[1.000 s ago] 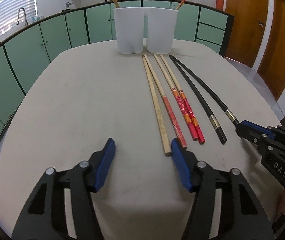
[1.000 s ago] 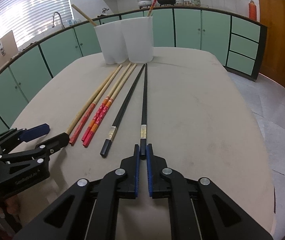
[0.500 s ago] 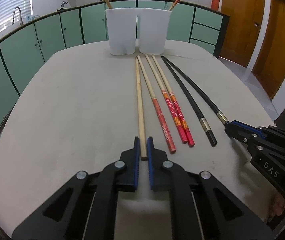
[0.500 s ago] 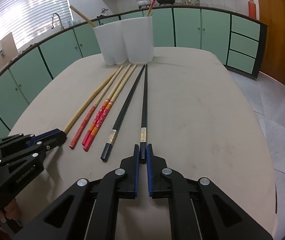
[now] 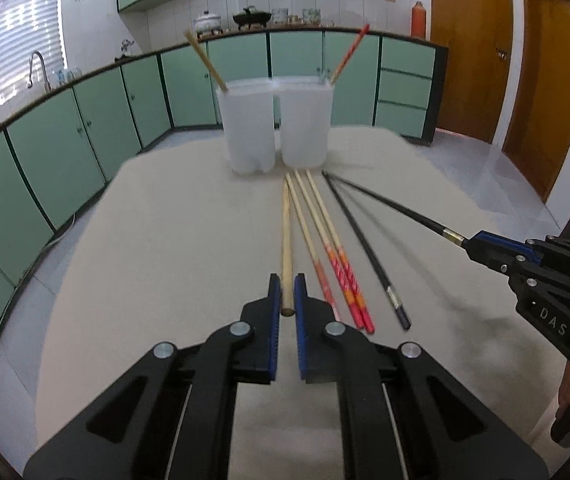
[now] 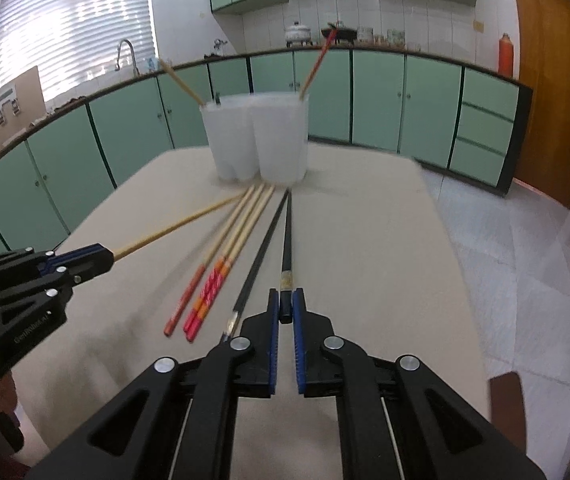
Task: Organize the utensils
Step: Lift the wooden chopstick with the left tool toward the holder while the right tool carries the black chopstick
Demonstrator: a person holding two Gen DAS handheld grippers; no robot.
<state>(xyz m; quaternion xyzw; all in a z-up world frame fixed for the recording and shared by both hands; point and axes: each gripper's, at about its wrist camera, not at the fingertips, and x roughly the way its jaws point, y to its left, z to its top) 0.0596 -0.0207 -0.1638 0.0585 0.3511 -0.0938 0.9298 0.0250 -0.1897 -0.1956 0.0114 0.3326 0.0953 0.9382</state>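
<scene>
Left gripper (image 5: 286, 294) clamps plain wooden chopstick (image 5: 285, 236), right gripper (image 6: 285, 310) clamps black chopstick (image 6: 286, 248), both pointing toward white holder (image 5: 277, 126).

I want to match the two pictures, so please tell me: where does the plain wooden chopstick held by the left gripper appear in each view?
Left wrist: the wooden chopstick runs up the centre, its near end in the left gripper.
Right wrist: it lies at the left, slanting from that gripper toward the cups.
Shared landmark: the white cups at the table's far end.
</scene>
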